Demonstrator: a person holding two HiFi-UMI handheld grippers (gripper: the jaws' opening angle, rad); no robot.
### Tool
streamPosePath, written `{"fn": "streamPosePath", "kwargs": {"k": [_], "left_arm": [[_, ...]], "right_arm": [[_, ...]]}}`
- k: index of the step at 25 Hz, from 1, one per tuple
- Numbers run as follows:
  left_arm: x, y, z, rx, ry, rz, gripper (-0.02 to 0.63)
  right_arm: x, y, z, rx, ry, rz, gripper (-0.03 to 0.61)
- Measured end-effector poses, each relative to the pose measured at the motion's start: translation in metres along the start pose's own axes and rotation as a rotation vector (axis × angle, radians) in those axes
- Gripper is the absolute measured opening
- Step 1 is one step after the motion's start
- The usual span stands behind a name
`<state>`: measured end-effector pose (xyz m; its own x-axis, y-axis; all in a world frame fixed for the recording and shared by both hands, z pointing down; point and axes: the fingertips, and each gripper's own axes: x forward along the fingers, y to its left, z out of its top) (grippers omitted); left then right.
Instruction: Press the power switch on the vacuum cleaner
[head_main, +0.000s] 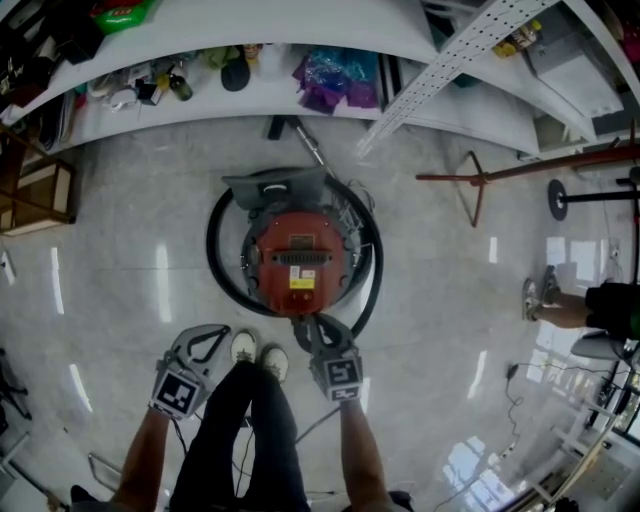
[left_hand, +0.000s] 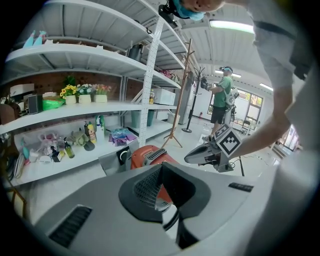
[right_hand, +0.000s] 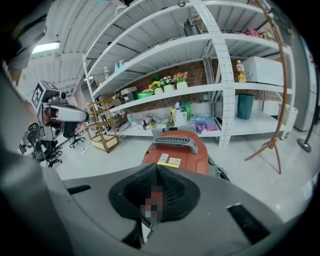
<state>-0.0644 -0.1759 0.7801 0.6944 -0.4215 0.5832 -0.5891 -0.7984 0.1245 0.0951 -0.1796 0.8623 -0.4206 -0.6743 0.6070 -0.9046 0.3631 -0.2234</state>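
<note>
The red vacuum (head_main: 297, 262) stands on the pale floor (head_main: 450, 300) in front of a white shelf (head_main: 250, 100) loaded with bottles and small goods, with its black hose (head_main: 213, 250) looped round its body. A grey slatted handle (right_hand: 172, 140) runs across its top, and a yellow-and-white label (right_hand: 169, 161) sits on the side facing the person; the power switch itself cannot be picked out in any view. The right gripper (head_main: 308, 323) is closed, its 2 jaws meeting at the tips with nothing between them. It points at the near edge of the vacuum and is very close to it, though whether it touches cannot be told. In its own view the label lies just beyond the jaw tips. The left gripper (head_main: 212, 335) is also closed and empty, held off to the left of the vacuum and apart from it, near the person's 2 white shoes (head_main: 243, 346). A wooden stand (head_main: 478, 180) is on the floor to the right of the vacuum, well apart from it, and another person's legs (head_main: 560, 308) show at the far right.
</note>
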Motion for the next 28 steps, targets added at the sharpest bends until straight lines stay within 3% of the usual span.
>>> {"fn": "streamPosePath", "kwargs": {"k": [28], "left_arm": [[-0.005, -0.004, -0.013, -0.002, -0.019, 0.017, 0.006]], "right_arm": [[0.039, -0.018, -0.021, -0.007, -0.014, -0.02, 0.011]]}}
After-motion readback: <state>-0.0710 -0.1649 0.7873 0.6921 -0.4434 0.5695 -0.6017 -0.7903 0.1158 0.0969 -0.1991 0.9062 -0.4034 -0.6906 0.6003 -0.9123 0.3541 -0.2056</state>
